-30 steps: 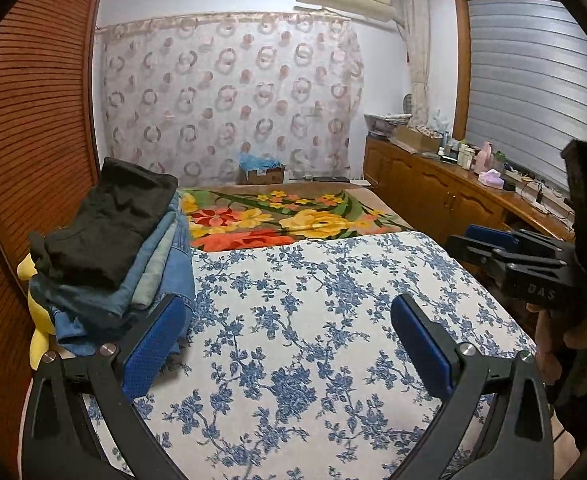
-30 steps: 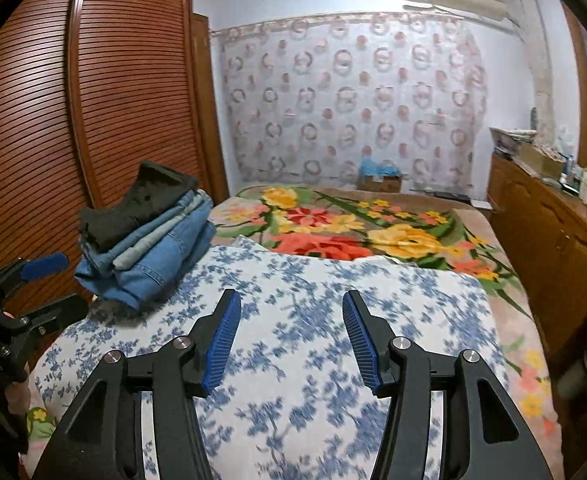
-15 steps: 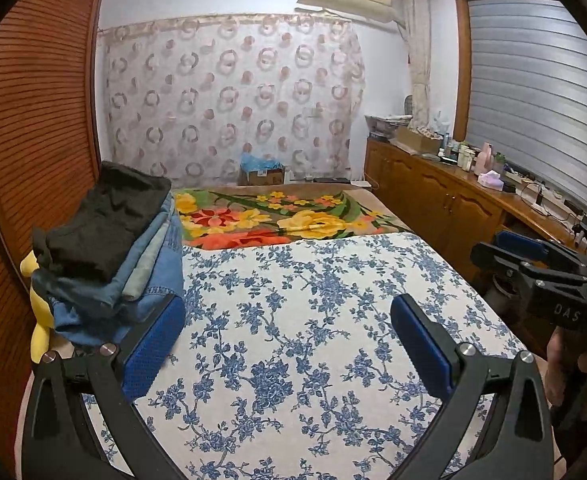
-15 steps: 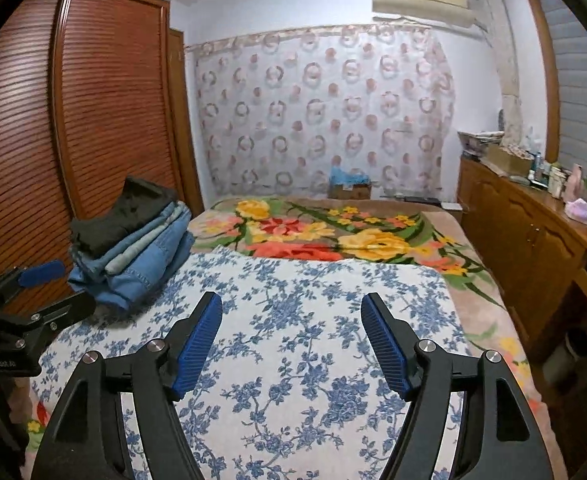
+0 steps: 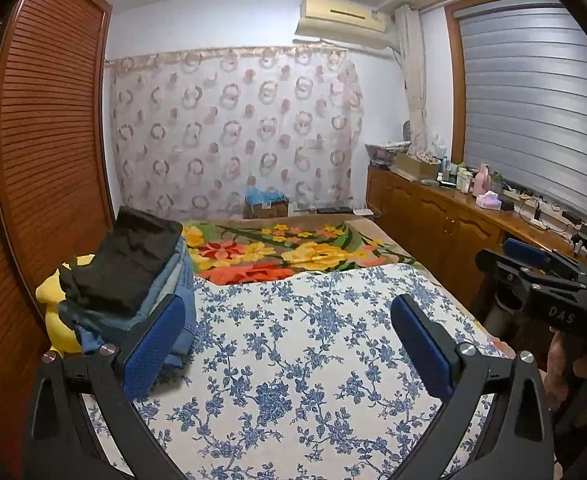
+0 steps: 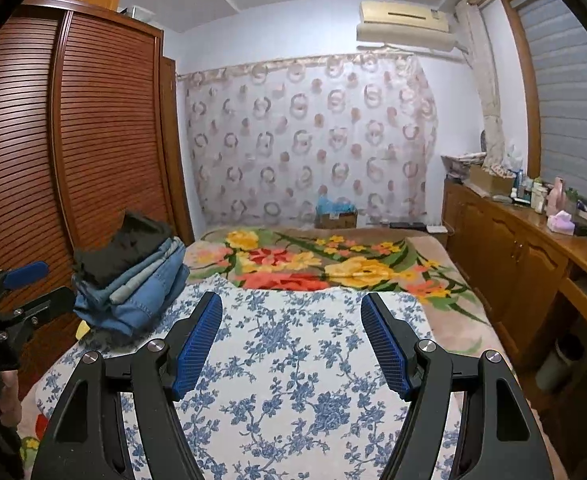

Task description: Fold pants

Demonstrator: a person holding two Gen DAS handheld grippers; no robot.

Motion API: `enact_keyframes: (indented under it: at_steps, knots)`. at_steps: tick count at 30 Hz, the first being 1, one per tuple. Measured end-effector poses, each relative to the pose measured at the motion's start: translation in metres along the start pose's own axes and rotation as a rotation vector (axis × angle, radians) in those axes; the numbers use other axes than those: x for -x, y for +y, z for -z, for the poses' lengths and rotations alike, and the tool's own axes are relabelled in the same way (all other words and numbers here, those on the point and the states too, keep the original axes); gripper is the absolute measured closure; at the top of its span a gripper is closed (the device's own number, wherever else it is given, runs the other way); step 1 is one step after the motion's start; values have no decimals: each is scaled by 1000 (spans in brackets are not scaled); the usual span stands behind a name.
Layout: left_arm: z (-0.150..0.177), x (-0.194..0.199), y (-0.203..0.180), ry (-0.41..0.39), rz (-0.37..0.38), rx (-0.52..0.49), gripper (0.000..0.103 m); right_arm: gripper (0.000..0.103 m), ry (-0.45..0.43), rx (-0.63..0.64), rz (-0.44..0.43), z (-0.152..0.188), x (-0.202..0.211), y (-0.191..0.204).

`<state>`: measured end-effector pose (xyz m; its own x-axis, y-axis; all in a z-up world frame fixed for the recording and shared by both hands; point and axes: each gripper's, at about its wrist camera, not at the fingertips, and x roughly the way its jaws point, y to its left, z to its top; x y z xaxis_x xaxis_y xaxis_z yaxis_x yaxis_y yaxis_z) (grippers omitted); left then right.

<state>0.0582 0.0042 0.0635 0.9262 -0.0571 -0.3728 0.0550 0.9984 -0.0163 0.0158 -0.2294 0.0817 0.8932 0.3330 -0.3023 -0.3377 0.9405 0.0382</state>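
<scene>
A stack of folded pants (image 5: 125, 280) lies at the left edge of the bed, black pants on top of several blue jeans (image 6: 145, 292). My left gripper (image 5: 287, 308) hovers open over the blue-flowered sheet (image 5: 293, 360), its left pad just in front of the stack, with nothing between the fingers. To the right of the stack my right gripper (image 6: 290, 300) is held open and empty above the same sheet. Each gripper shows in the other's view: the right gripper (image 5: 533, 268) at the right edge, the left gripper (image 6: 25, 284) at the left edge. No unfolded pants are in view.
A bright flowered blanket (image 6: 333, 264) covers the far half of the bed. A slatted wooden wardrobe (image 6: 93, 140) stands close along the left. A low wooden cabinet (image 6: 533, 264) with bottles and boxes runs along the right. A yellow thing (image 5: 53, 320) lies under the stack.
The right gripper's jaws have spread wider. Both grippers have drawn back and tipped up a little from the bed, so more of the room shows. The stack has not moved.
</scene>
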Motion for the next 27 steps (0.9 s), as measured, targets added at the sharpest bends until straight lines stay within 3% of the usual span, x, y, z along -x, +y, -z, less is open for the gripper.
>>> enact_keyframes:
  at_steps: [27]
  knots:
    - [1, 3, 3, -8, -19, 14, 0, 29, -12, 7, 12, 13, -9, -2]
